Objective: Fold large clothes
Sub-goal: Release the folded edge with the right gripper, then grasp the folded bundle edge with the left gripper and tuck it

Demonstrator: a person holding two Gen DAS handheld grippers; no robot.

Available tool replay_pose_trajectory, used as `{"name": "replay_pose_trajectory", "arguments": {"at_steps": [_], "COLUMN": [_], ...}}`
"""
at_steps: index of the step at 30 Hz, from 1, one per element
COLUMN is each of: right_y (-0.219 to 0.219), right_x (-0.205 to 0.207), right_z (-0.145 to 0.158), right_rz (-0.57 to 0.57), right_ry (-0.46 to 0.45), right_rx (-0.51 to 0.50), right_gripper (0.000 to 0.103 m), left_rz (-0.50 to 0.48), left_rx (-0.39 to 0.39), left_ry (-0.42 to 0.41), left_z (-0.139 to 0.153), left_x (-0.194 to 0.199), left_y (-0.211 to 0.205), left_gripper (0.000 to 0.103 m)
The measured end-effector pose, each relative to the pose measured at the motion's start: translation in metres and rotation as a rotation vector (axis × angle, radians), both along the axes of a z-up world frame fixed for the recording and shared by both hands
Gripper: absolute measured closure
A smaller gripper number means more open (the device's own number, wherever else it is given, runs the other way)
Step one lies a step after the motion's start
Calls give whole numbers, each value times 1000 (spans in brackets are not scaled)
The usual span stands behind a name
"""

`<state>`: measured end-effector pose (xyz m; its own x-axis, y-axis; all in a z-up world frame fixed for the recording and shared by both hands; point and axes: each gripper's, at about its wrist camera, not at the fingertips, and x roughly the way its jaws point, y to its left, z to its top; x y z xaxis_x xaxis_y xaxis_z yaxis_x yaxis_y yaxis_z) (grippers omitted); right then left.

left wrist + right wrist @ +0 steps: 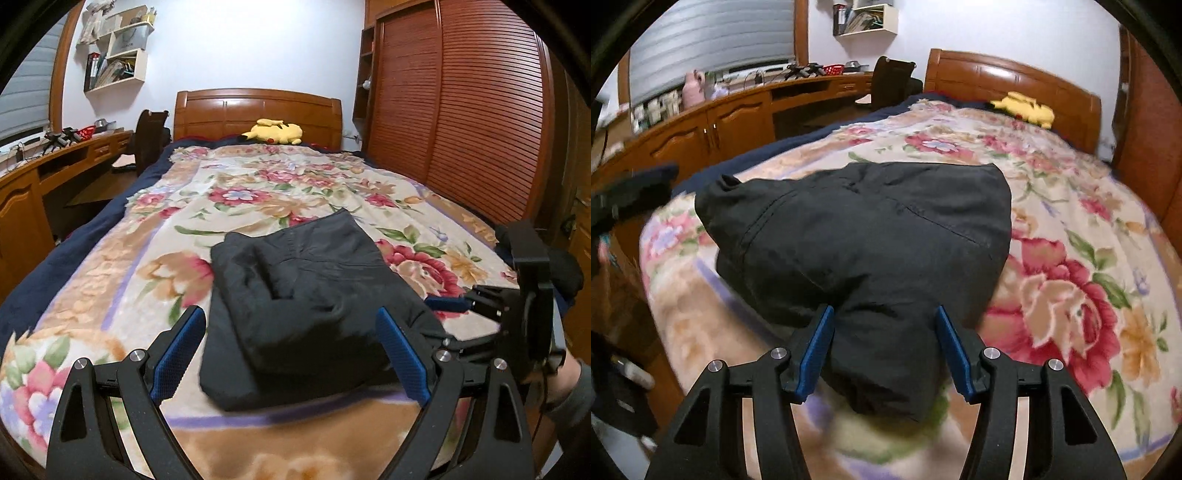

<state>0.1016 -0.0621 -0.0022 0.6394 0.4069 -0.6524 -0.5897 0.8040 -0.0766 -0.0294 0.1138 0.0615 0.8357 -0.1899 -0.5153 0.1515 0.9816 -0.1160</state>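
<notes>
A black padded garment [295, 295] lies folded into a thick bundle on the floral blanket [110, 280]; it also shows in the right wrist view [864, 236]. My left gripper [291, 354] is open, its blue pads standing either side of the bundle's near end, above it. My right gripper [884, 350] is open too, its pads straddling the bundle's near corner without clamping it. The right gripper also shows at the right edge of the left wrist view [454, 304].
A yellow plush toy [275, 132] lies by the wooden headboard [258, 107]. A wooden desk [44, 166] and a dark chair [149, 140] stand left of the bed. A slatted wooden wardrobe [461, 122] stands on the right.
</notes>
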Motion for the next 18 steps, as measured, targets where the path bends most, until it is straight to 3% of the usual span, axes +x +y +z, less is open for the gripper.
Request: {"name": "replay_pose_trajectory", "arguments": {"at_steps": [4, 11, 15, 18], "right_y": [-12, -34, -44, -54], "right_x": [0, -10, -11, -16], "right_z": [0, -9, -9, -6], "right_rz": [-3, -14, -41, -52], "right_ry": [14, 18, 0, -8], "right_rx": [48, 84, 103, 118], "right_gripper": [44, 44, 44, 44], "left_rz": [-10, -11, -5, -6], "left_rx": [-6, 10, 6, 5], "left_ry": [57, 136, 157, 141], "left_z": [-13, -47, -56, -53], "left_x": [14, 23, 25, 23], "left_y": [-4, -5, -2, -2], "left_gripper": [38, 55, 80, 90]}}
